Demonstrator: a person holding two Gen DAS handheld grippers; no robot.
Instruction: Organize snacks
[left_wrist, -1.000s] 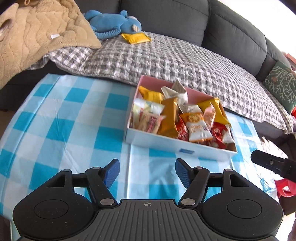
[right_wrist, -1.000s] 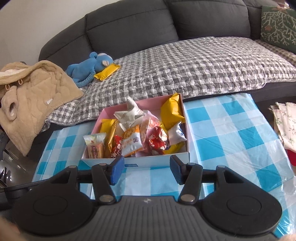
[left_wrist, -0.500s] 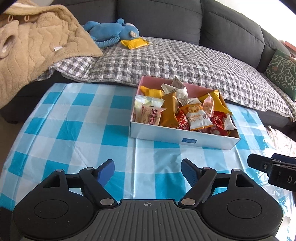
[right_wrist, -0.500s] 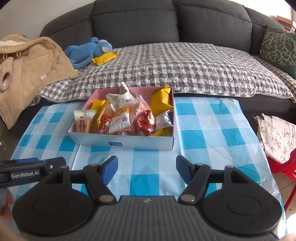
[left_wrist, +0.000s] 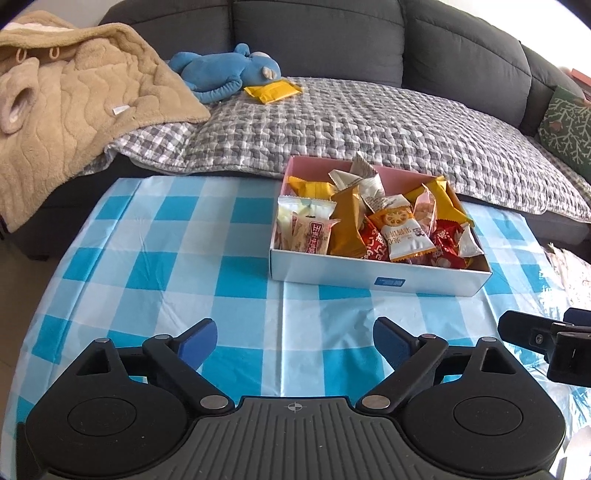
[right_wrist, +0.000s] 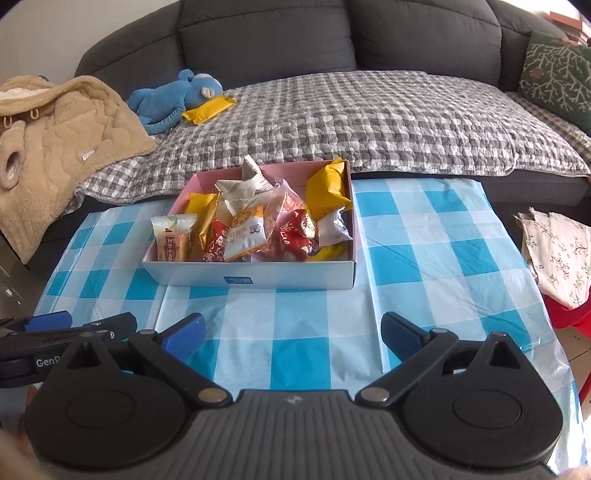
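Checked blue-and-white tablecloth (left_wrist: 147, 258) covers the table in front of a grey sofa (right_wrist: 369, 37). Snack box (left_wrist: 376, 278) sits on it near the far edge, packed with loose snacks (left_wrist: 373, 225) — none lie on the cloth. I read both tools as released: left gripper (left_wrist: 293, 341) and right gripper (right_wrist: 291, 334) have jaws spread wide, nothing between them. Over the last second both have backed away from the box and opened further — I judge the table sorting done. One yellow packet (right_wrist: 208, 109) lies on the sofa beside a blue plush toy (left_wrist: 225, 70).
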